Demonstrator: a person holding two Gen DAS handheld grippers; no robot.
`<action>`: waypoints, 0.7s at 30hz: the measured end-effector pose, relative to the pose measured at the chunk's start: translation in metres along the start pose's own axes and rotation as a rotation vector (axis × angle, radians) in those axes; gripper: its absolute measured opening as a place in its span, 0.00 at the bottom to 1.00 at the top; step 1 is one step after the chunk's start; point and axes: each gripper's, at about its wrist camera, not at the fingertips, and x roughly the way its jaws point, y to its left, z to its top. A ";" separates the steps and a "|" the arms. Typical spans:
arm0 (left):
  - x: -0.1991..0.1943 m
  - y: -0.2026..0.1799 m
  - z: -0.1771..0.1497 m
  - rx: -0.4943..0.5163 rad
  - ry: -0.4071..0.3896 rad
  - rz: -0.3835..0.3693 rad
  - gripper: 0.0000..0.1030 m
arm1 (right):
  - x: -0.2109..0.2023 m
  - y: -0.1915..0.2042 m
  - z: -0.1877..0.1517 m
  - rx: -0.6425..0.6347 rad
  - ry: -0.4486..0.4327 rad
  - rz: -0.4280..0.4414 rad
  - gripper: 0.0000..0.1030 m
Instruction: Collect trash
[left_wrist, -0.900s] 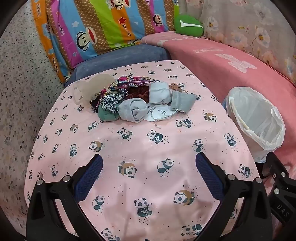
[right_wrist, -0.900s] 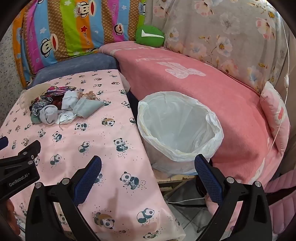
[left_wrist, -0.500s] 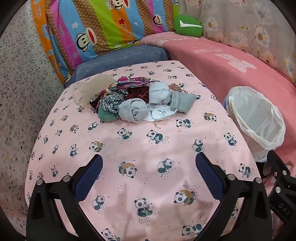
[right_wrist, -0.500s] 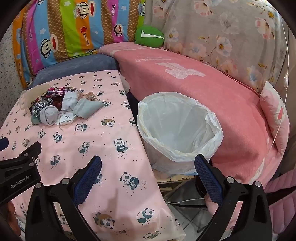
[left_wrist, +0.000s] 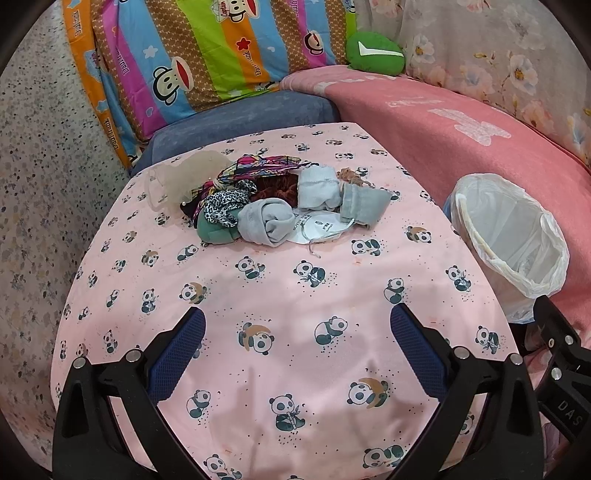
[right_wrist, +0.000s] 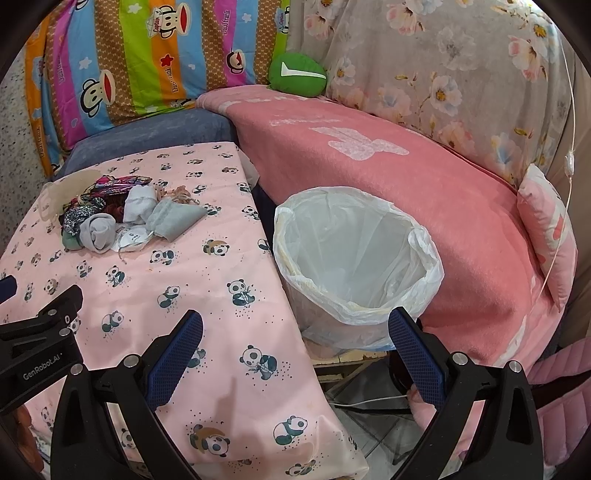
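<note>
Jaws on both left gripper (left_wrist: 297, 325) & right gripper (right_wrist: 295, 328) gape wide w/ nothing between, hovering short of trash pile (left_wrist: 280, 203) heaped mid-surface (left_wrist: 280, 295), prob. because no pickup has begun, w/ lined bin (right_wrist: 354, 266) just beside surface edge, ready for drops.

This is a home, a lived-in sitting or sleeping room. A sofa (right_wrist: 424, 206) under a pink blanket runs along the right, backed by a flowered cover (right_wrist: 443, 74) and a striped cartoon-monkey quilt (left_wrist: 207, 55). A table with a panda-print cloth (left_wrist: 280, 302) stands before it, socks and scraps (left_wrist: 273, 206) heaped near its far edge, beside a lined waste bin (right_wrist: 354, 266).
</note>
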 end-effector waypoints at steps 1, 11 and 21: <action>-0.001 0.000 0.001 -0.001 0.000 0.001 0.93 | -0.001 0.000 0.001 0.001 -0.001 0.000 0.93; -0.013 0.001 0.007 0.012 -0.010 -0.004 0.93 | -0.016 -0.001 0.015 0.012 -0.022 0.000 0.93; -0.023 0.005 0.016 0.033 -0.024 -0.018 0.93 | -0.027 0.000 0.022 0.023 -0.017 -0.011 0.93</action>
